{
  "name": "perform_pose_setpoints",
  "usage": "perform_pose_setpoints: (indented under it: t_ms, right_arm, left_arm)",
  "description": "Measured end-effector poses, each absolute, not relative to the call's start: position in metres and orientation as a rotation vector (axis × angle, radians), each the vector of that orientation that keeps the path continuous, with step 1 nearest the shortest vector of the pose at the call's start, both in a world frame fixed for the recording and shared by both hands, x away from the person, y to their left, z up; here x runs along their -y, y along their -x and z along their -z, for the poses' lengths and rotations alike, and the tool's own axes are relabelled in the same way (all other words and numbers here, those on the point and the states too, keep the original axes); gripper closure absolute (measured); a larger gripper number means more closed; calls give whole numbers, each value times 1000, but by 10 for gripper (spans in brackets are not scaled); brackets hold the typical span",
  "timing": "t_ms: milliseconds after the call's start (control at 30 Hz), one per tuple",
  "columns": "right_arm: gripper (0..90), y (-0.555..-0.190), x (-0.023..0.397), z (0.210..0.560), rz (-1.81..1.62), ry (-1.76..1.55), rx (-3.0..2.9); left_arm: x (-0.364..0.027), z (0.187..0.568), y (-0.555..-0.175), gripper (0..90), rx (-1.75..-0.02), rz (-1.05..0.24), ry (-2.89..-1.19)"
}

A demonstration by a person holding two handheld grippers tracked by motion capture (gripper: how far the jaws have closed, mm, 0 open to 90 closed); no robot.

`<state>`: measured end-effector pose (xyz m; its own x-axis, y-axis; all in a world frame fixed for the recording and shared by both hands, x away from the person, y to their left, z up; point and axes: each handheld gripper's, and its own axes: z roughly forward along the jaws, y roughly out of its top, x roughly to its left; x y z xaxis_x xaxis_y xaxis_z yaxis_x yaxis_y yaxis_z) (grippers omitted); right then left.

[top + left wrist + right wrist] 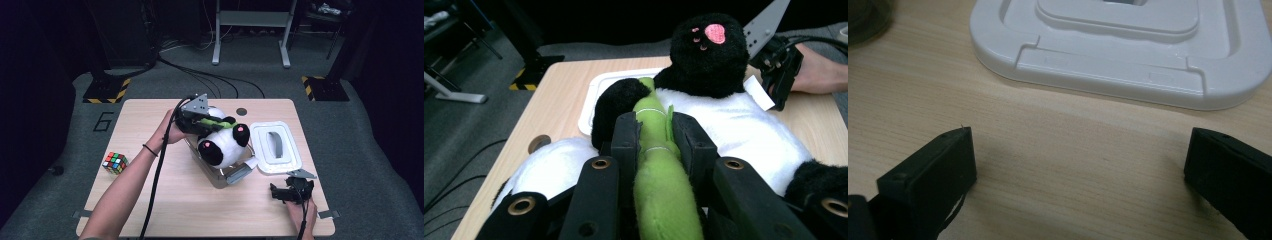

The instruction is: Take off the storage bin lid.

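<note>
High view: left gripper (200, 120) lowers plush panda (222, 142) into clear box (227, 176) at table centre, not seated yet.
Panda sits over box rim; white lid (276, 147) lies off, right of box; right gripper (290, 192) rests near right; cube (115, 163) far left. Left gripper view: jaws narrow, clamped on panda's green bamboo (655, 150). Right gripper view: jaws wide, nothing between, lid (1128, 55) just beyond. Judged left: seat panda, release, fit lid.

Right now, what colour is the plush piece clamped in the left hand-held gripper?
Bright green plush piece; clearest in the left gripper view.
</note>
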<state>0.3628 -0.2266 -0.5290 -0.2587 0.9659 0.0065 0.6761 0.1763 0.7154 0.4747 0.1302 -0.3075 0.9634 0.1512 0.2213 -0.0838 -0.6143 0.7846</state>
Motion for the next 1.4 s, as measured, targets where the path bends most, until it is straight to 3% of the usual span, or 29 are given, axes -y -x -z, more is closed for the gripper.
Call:
perform_pose_setpoints:
  t_ms: [633,700,900,1000,1133,1400]
  right_arm:
    - [0,-363,226,529,-853,-1544,-2001]
    - [0,-363,226,529,-854,-1544,-2001]
    - [0,-363,226,529,-854,-1544,-2002]
    - [0,-363,226,529,-852,-1545,-2004]
    - [0,-363,226,529,-852,-1545,-2003]
    - [0,-363,226,529,-852,-1545,-2002]
  left_arm:
    - [-113,340,-477,714,-87,-294,-2232]
    - [-112,343,-477,659,-109,-286,-2237]
    - [-130,332,-472,306,-261,-320,-2151]
    - [-144,330,-470,213,-356,-347,-2136]
    - [-154,339,-474,164,-464,-352,-2141]
    - [-148,371,-481,150,-549,-287,-2163]
